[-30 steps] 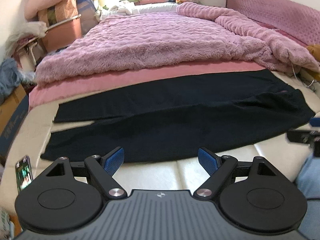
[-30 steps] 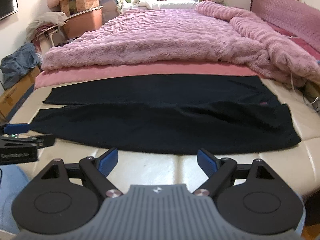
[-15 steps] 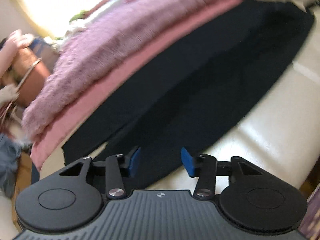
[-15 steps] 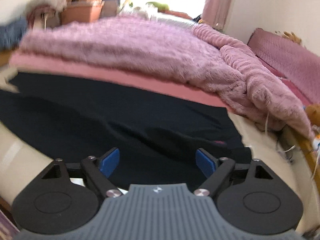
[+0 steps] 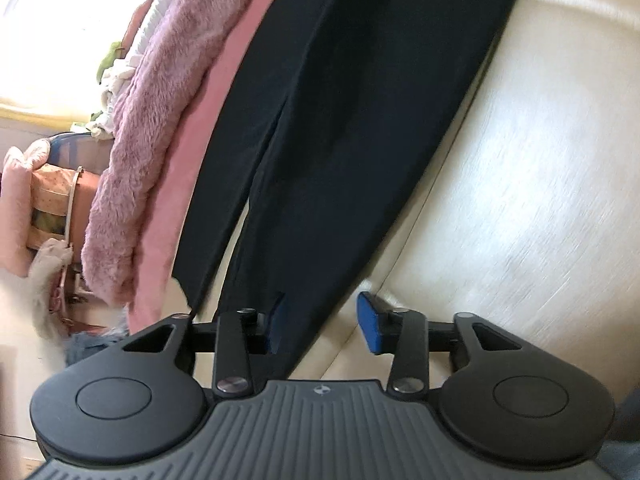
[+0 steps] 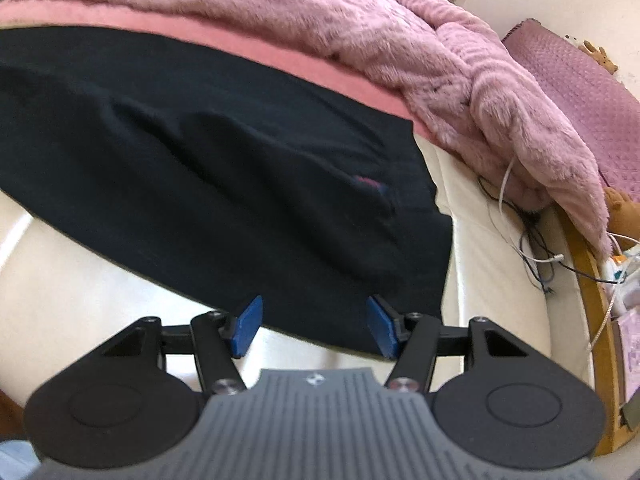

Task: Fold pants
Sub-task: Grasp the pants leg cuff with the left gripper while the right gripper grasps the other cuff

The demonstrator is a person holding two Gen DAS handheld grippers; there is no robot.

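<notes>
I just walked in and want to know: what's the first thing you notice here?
The big black pants spread flat across the cream bed surface catch the eye first. Behind them lies a fluffy pink blanket. Up close, the left gripper sits at a leg end and the right gripper at the waist corner, jaws just closing around the fabric edge.

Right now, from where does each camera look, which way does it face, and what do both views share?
Left wrist: sits on the left gripper, rolled sideways, facing down at the leg end of the black pants; its jaws have just been closing and stand open, the hem between them.
Right wrist: sits on the right gripper, facing down at the pants' waist end; its jaws have just been closing and stand open over the near edge.
Shared: pants, cream mattress, pink fluffy blanket.
</notes>
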